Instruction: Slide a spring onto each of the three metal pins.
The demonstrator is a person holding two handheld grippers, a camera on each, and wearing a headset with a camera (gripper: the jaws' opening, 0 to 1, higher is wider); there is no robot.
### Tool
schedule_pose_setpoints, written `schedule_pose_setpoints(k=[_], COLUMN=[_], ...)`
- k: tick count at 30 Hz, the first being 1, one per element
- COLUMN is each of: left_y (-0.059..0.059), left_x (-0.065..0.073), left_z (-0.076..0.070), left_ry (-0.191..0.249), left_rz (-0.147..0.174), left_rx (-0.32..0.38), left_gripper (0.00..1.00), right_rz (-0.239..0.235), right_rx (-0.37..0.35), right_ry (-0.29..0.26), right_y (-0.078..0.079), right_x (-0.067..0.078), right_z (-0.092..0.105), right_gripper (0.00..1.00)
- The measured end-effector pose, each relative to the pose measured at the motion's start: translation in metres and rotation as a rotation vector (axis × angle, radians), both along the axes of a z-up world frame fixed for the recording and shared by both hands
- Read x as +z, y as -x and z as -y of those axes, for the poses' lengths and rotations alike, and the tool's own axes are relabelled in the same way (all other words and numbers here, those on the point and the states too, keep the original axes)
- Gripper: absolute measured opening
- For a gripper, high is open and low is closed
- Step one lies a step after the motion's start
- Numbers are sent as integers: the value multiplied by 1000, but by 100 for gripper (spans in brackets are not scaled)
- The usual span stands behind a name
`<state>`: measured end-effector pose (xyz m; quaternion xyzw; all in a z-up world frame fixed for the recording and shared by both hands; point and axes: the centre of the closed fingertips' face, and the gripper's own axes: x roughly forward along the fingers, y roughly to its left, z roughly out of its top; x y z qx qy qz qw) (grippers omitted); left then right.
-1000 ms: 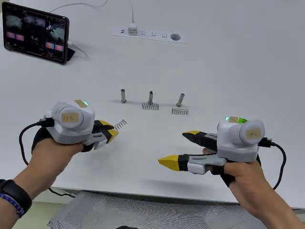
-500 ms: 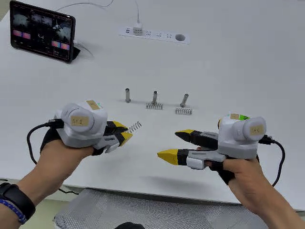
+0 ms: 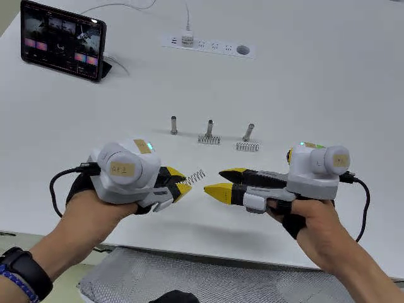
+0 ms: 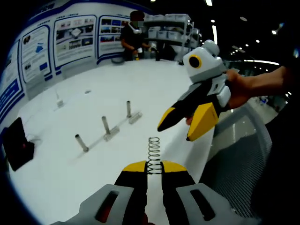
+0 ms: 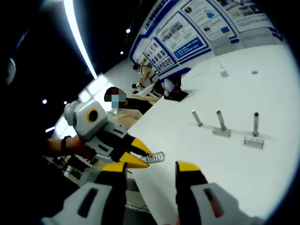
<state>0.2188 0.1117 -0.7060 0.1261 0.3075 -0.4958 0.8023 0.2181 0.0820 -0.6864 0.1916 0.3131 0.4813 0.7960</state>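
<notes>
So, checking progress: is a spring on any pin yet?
No, all three pins stand bare; two springs lie on the table, the left gripper holds a third spring.

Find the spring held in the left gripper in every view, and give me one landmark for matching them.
Head view: spring just below centre, sticking out of the left gripper.
Left gripper view: spring low centre, rising from the shut jaws.
Right gripper view: spring lower left of centre, at the left gripper's yellow tips.
Shared landmark: the three metal pins in a row.
</notes>
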Motion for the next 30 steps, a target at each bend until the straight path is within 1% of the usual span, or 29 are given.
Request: schedule_pose_setpoints(k=[2, 9, 14, 18, 22, 30], left_y=[2, 7, 10, 11, 12, 14], left_x=[1, 6, 6, 6, 6, 8], left_z=[2, 8, 9, 9, 9, 16], left_ry=[0, 8, 4, 3, -3, 5], left_rz=[3, 16, 20, 21, 27, 34], left_rx=[-9, -34, -56, -67, -81, -110], left_gripper=[10, 10, 10, 10, 10, 10], right_rz=[-4, -24, -32, -25, -19, 5], right_rx=[3, 12, 10, 15, 20, 57], right_ry=[-4, -42, -62, -64, -62, -29], right_y=[0, 2, 2, 1, 2, 4], right_x=[-1, 3, 5, 7, 7, 6], right_z=[-2, -10, -12, -11, -11, -11], right_gripper=[42, 33, 29, 22, 19, 13])
